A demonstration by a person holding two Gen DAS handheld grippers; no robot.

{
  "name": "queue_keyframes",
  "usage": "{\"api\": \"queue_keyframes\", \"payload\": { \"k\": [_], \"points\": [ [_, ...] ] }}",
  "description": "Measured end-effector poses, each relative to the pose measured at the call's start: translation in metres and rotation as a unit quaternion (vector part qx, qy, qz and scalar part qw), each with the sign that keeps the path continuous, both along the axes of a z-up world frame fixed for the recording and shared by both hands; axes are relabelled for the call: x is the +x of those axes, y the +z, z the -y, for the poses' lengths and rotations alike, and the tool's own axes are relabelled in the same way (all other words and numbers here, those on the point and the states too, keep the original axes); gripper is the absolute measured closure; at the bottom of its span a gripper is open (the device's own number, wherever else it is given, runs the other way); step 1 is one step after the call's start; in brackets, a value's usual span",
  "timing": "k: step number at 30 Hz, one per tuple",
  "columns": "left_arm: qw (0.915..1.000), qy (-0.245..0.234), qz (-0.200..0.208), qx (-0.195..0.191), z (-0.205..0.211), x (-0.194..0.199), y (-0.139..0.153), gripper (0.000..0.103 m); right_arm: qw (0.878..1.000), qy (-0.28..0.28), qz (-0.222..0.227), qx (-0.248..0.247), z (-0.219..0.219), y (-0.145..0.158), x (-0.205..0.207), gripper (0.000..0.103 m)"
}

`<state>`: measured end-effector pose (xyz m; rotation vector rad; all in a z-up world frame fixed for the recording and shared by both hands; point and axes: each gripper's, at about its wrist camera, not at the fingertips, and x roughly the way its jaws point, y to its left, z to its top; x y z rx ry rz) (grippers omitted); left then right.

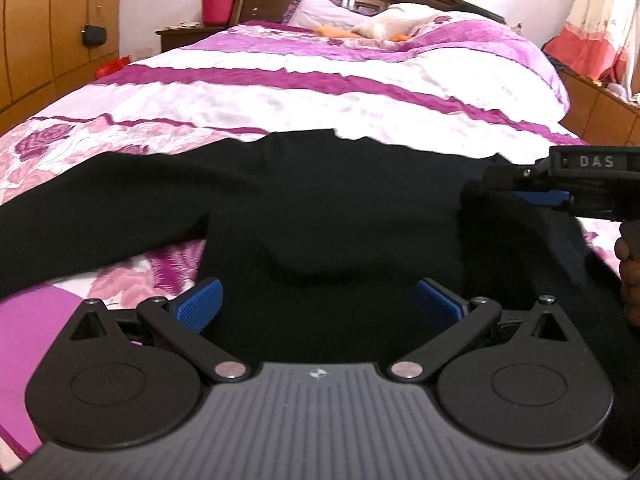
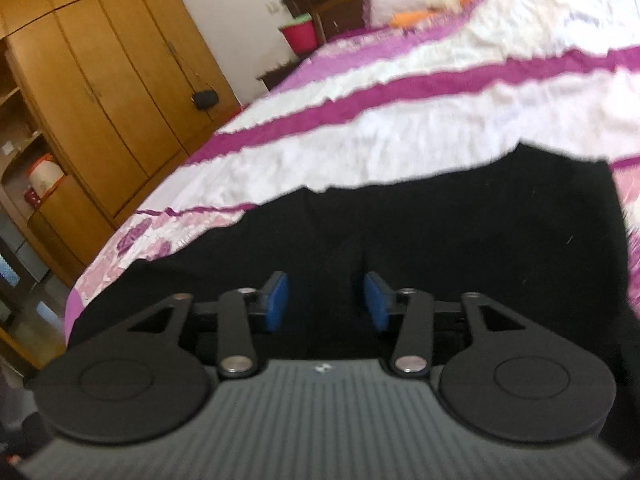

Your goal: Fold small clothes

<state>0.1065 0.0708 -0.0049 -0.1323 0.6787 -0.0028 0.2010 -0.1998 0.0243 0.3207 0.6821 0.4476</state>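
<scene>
A black long-sleeved top [image 1: 320, 200] lies spread on the bed, one sleeve stretched out to the left. My left gripper [image 1: 320, 304] is open wide, low over the top's near part, its blue pads apart and nothing between them. In the left wrist view my right gripper [image 1: 520, 196] comes in from the right at the garment's right edge, where black cloth bunches up against its blue pad. In the right wrist view the right gripper [image 2: 326, 300] hovers over the black top [image 2: 440, 232] with its pads partly apart; whether cloth sits between them I cannot tell.
The bed has a pink, purple and white floral quilt [image 1: 300, 92]. Pillows and a white and orange bundle [image 1: 384, 26] lie at the head. A red bucket [image 1: 216, 6] stands on a nightstand at the left. A wooden wardrobe [image 2: 100, 80] stands left of the bed.
</scene>
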Motion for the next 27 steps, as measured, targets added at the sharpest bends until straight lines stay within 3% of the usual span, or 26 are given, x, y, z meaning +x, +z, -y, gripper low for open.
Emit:
{"api": "queue_keyframes", "payload": {
  "k": [4,11,19,24,27],
  "points": [
    [0.9997,-0.024,0.008,-0.003,0.018,-0.003,0.009,0.0,1.0,-0.015,0.01,-0.001,0.022,0.013,-0.011,0.054],
    [0.9968,-0.077,0.02,0.008,0.062,-0.009,0.023,0.0,0.994,-0.108,0.012,-0.014,0.077,0.019,-0.044,0.054],
    [0.9869,-0.157,0.007,0.035,0.134,-0.006,0.018,0.0,0.984,-0.162,-0.019,-0.078,0.107,-0.006,-0.073,0.054],
    [0.9776,-0.199,0.001,0.069,0.179,0.0,0.001,0.0,0.982,-0.173,-0.023,-0.072,0.121,-0.022,-0.091,0.054],
    [0.9753,-0.202,-0.001,0.089,0.196,0.005,-0.01,0.009,0.981,-0.176,-0.026,-0.072,0.126,-0.031,-0.099,0.054]
  ]
}}
